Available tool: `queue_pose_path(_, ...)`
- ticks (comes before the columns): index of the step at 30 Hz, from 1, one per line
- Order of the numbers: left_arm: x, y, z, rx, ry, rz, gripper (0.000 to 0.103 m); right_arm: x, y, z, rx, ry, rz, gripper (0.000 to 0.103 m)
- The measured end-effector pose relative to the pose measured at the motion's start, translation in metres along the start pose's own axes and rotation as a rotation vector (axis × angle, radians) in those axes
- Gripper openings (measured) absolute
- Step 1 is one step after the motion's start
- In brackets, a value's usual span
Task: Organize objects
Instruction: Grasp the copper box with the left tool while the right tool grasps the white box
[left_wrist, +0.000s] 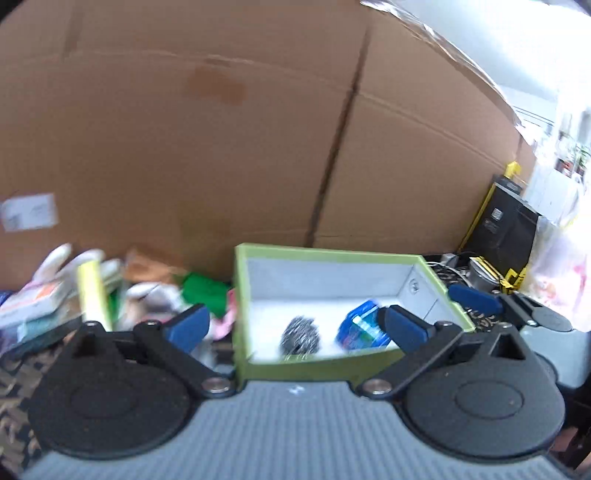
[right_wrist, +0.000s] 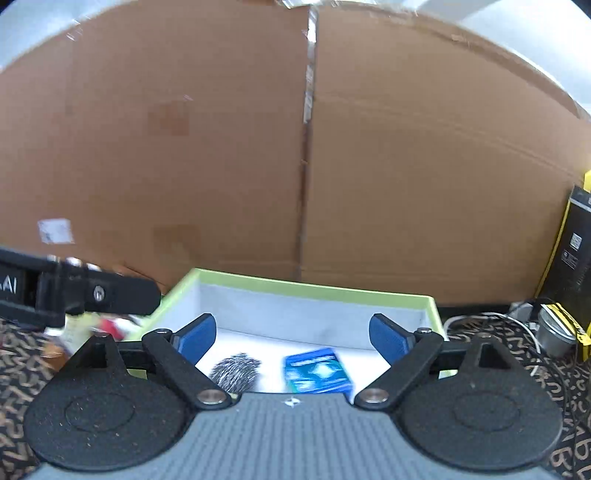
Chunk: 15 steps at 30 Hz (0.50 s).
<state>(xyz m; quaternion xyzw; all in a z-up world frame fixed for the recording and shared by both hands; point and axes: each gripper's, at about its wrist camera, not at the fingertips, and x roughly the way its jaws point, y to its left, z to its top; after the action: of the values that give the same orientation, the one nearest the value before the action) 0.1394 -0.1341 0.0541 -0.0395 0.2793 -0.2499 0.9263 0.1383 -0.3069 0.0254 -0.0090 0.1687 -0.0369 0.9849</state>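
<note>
On the far left of the left wrist view lies a pile of loose objects: packets, a yellow-green stick-like thing, something green and something pink, all too blurred to name. This pile is left of the left gripper, whose blue pads stand wide apart with nothing between them. To its right is the green box, open on top, white inside. In it lie a steel scrubber and, just beside it on the right, a blue packet, partly hidden by the pad.

The right gripper is also spread open and empty, pointing straight into the box. I judge the left hand is the nearer one to the pile, so the next pick should go leftward from it. The pile's objects overlap, so their long axes are hard to tell
</note>
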Motion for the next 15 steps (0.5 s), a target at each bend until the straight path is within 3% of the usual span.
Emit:
queue_pose_path(7,-0.046,0.054,-0.040,-0.128,-0.003,0.125,0.103,-0.033,0.046,-0.022,-0.030,-0.053,0.089,0.096)
queue_pose_path(15,-0.062,0.118,-0.074,-0.224,0.038,0.281,0.103,-0.026,0.110,-0.043,-0.088,0.008,0.224,0.095)
